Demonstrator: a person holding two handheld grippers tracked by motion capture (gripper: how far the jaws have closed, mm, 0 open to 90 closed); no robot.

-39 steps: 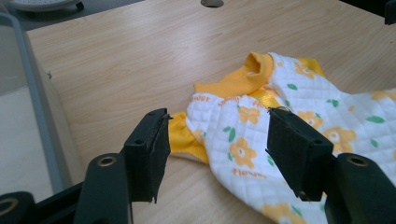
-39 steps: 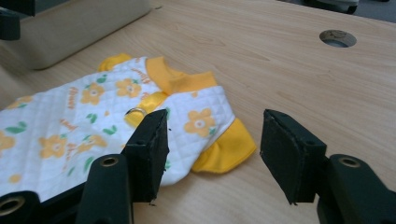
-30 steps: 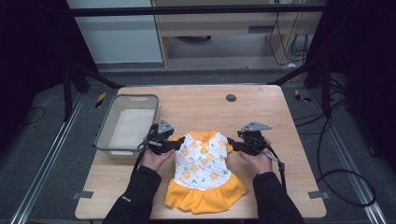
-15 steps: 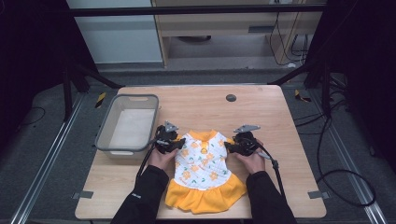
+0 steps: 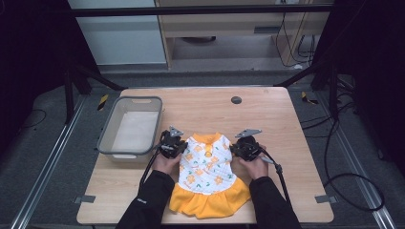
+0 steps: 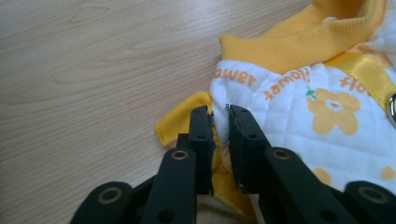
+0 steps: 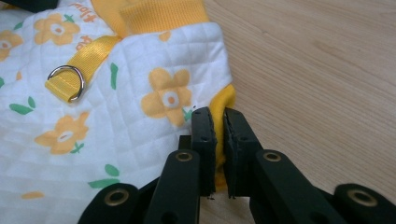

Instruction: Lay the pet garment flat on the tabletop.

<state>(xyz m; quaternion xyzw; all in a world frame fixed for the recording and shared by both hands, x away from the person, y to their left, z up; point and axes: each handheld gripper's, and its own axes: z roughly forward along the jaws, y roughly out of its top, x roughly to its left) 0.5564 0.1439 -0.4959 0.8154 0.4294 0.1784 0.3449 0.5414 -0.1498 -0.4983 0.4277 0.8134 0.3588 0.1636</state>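
Observation:
A small white quilted dress [image 5: 207,167] with orange flowers, a yellow collar and a yellow skirt lies flat on the wooden table [image 5: 205,107]. My left gripper [image 5: 177,148] sits at the dress's left armhole. In the left gripper view its jaws have just been closing and now pinch the sleeve edge of the dress [image 6: 299,102], with my left gripper [image 6: 219,114] tight on the fabric. My right gripper [image 5: 236,148] sits at the right armhole, and its jaws have just been closing too. In the right gripper view my right gripper [image 7: 217,116] clamps the yellow-trimmed sleeve edge of the dress [image 7: 140,107].
A grey plastic bin [image 5: 131,126] with a white bottom stands on the table just left of my left gripper. A dark round hole [image 5: 236,100] marks the table's far side. A metal D-ring [image 7: 67,81] on a yellow strap lies on the dress's chest.
Both grippers have moved inward onto the dress's shoulders and lowered to the table. Their jaws have closed on the sleeve edges.

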